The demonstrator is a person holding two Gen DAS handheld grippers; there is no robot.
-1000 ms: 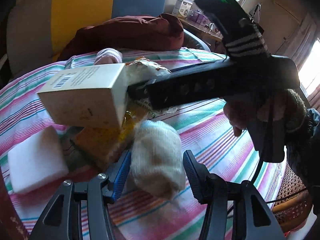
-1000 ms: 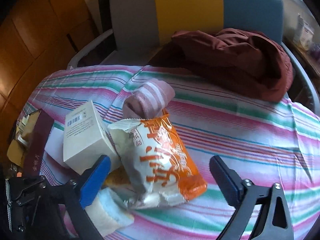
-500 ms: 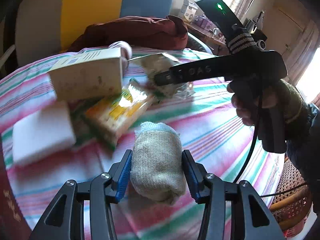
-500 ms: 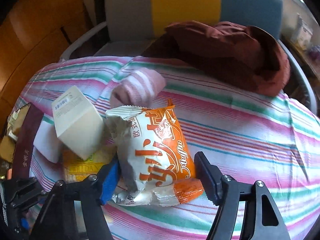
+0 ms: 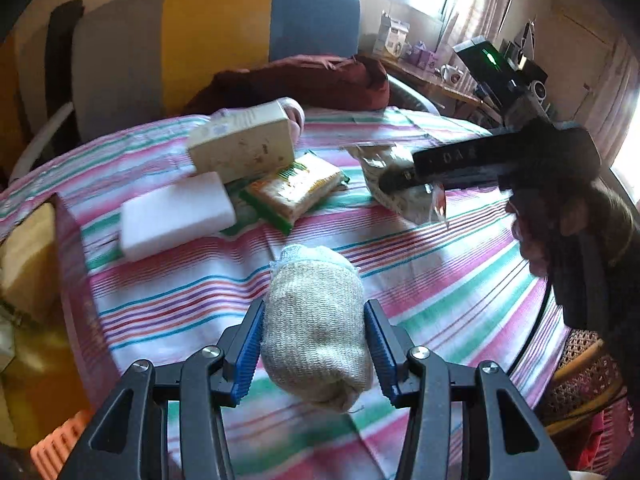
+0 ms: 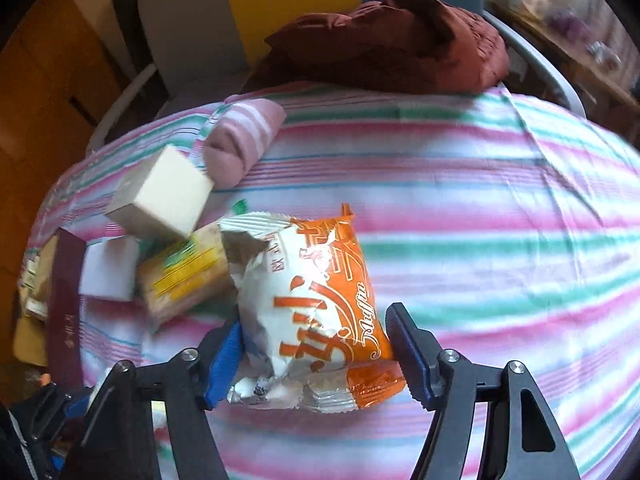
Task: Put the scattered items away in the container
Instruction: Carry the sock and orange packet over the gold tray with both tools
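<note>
Right of the clutter, bare striped tablecloth (image 6: 500,216); left gripper (image 5: 313,354) clamping beige rolled sock (image 5: 314,328), right gripper (image 6: 316,354) just closing onto orange-and-white foil snack packet (image 6: 308,300).

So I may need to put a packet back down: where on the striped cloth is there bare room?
Bare cloth spreads beside the orange snack packet, on the side away from the pile, up to the maroon garment. It is crowded where the cream box, white block and yellow packet sit bunched.

The left gripper (image 5: 314,354) points steeply down, fingers (image 5: 249,350) clamped, while the right gripper (image 6: 316,354), to its right, has just been closing.
</note>
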